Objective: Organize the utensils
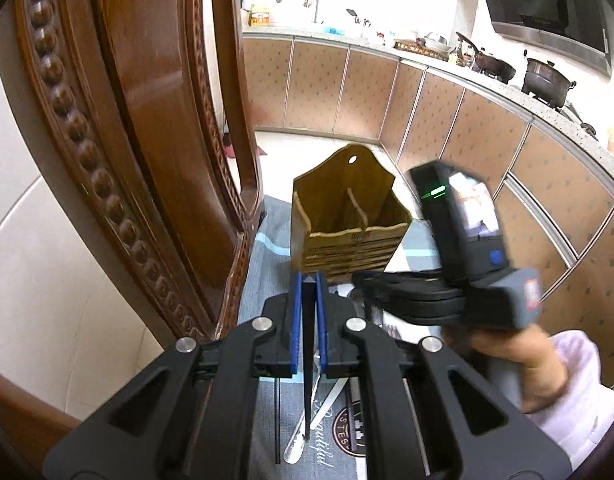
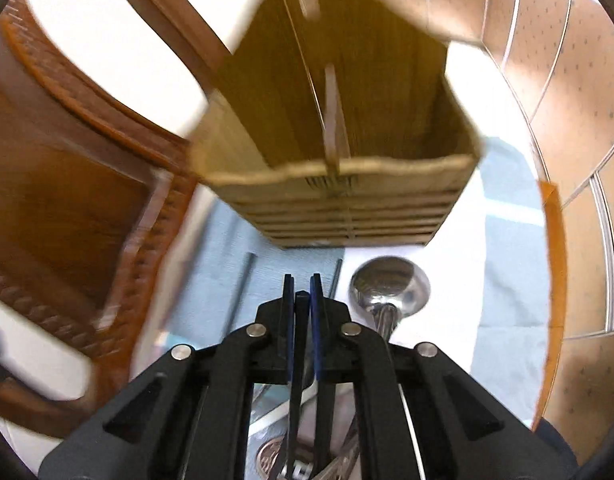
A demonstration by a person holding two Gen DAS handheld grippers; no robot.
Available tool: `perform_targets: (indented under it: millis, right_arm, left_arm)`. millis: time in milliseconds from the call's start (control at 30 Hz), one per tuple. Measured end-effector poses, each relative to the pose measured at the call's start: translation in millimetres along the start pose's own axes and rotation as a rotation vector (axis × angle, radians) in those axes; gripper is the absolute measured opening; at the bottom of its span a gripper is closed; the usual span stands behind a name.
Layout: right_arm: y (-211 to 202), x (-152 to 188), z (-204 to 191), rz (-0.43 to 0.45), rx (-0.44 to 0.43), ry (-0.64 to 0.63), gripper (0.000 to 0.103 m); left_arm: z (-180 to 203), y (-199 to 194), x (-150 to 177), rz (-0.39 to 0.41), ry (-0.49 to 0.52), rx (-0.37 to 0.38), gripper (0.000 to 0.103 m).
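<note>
Left wrist view: our left tool (image 1: 309,280) has its blue pads closed on a thin dark utensil (image 1: 308,360), which runs down between them; its type we cannot tell. Beyond it a wooden utensil holder (image 1: 349,216) stands upright on a grey cloth (image 1: 263,264) that covers the desk; a central divider splits it into two compartments, and both look empty from here. A silver utensil handle (image 1: 303,436) and a thin dark stick (image 1: 277,420) lie on the cloth beneath the tool. Our right tool (image 1: 361,280), blurred, enters from the right, borne by a hand (image 1: 519,364) with a pale sleeve, near the holder's front; its tips are too smeared to read here. A carved wooden chair (image 1: 147,120) stands to the left, kitchen cabinets (image 1: 447,128) behind

Right wrist view: the picture is blurred. Our right tool (image 2: 302,280) shows a narrow gap with a thin dark utensil (image 2: 301,340) clamped between the pads. The holder (image 2: 339,140) sits just ahead, divider visible. A metal spoon (image 2: 389,288) lies bowl-up on the cloth to the right of the tool, just before the holder's base. Two thin dark sticks (image 2: 243,292) lie on the cloth to the left
</note>
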State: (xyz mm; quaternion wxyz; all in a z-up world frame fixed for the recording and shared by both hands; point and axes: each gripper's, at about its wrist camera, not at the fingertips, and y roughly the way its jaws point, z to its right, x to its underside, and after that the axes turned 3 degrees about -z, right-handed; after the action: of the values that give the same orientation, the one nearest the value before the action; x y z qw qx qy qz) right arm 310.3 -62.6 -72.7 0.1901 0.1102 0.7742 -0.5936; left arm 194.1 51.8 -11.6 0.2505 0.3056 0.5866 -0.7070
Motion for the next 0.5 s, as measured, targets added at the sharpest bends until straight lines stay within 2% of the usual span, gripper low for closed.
perform_targets:
  millis: [200,367,500]
  right_arm:
    - [-97,10,7,0.173,-0.023,-0.048,0.008]
    - [-162,18,15,0.322,0.012,-0.073,0.008]
    - [-182,22,25,0.4,0.027,-0.065,0.008]
  left_arm:
    - [17,-21,-4,0.038,0.015,0.005,0.007]
    - [27,-36,-10,0.064,0.019,0.005,0.007]
    - [30,-44,-20,0.095,0.006,0.005,0.007]
